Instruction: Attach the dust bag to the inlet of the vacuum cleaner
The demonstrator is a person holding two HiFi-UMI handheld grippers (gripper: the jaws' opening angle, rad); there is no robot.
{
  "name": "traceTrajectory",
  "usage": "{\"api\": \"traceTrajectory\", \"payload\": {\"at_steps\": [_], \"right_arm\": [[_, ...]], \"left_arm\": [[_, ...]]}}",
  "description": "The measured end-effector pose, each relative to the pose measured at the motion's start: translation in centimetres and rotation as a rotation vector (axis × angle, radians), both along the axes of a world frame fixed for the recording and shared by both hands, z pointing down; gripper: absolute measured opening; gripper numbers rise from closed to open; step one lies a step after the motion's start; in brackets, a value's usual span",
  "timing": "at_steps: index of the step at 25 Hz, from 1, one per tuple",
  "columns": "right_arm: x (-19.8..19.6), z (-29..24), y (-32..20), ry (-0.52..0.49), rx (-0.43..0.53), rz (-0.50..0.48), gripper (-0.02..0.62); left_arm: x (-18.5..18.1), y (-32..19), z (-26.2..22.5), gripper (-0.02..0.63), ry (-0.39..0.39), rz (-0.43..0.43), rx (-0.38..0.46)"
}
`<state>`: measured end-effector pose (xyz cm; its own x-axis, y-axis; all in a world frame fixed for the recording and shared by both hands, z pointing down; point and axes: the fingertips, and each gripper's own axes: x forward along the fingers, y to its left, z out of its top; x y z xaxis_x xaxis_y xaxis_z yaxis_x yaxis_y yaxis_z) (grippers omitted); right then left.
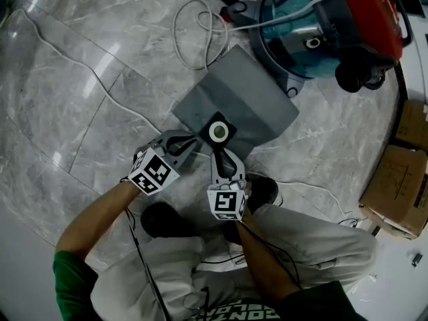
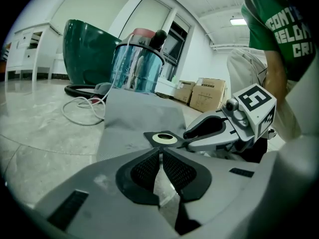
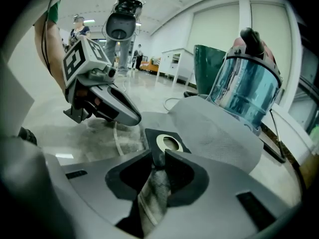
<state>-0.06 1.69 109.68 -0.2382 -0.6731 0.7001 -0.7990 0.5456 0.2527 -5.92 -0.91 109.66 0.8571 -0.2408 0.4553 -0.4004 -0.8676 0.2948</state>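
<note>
Both pinch dust bag [image 1: 257,105]: left hand-held gripper [image 1: 192,141], right hand-held gripper [image 1: 217,151] | long axis toward vacuum cleaner [image 1: 321,25]

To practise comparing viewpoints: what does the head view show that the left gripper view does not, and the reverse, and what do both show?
Head view only: the person's left forearm and the black shoe beside it. Left gripper view only: the ceiling lamp and the white cabinet. Both: the grey dust bag, its ring collar, the vacuum cleaner, the white cable, and the right hand-held gripper shut on the collar.
</note>
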Motion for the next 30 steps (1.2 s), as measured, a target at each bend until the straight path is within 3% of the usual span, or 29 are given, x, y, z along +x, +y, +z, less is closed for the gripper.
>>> {"api": "traceTrajectory", "payload": {"at_steps": [4, 11, 15, 24, 28, 30], "right_arm": [[0.6, -2.1, -1.8, -0.027, 0.037, 0.044, 0.083], [1.8, -5.3, -5.5, -0.069, 0.107, 0.084, 0.083], [2.4, -5.8, -6.9, -0.087, 0.097, 0.072, 0.083], [3.9, -5.6, -8.1, -0.167, 0.074, 0.079, 0.083], [4.6, -5.3, -8.3, -0.208, 0.057, 0.087, 0.083], [4.9, -5.2, -8.5, -0.222, 0.052, 0.087, 0.083]], "left_arm": [[0.5, -1.8, -1.4, 0.005, -0.013, 0.024, 0.087], [2.9, -5.2, -5.6, 0.005, -0.058, 0.156, 0.342], [4.1, -7.1, -6.0, 0.005, -0.095, 0.205, 0.395], [5.7, -8.3, -5.3, 0.006, -0.162, 0.313, 0.409], [6.0, -8.0, -5.2, 0.008, -0.161, 0.366, 0.357], [6.2, -7.8, -5.0, 0.049, -0.166, 0.399, 0.324]]}}
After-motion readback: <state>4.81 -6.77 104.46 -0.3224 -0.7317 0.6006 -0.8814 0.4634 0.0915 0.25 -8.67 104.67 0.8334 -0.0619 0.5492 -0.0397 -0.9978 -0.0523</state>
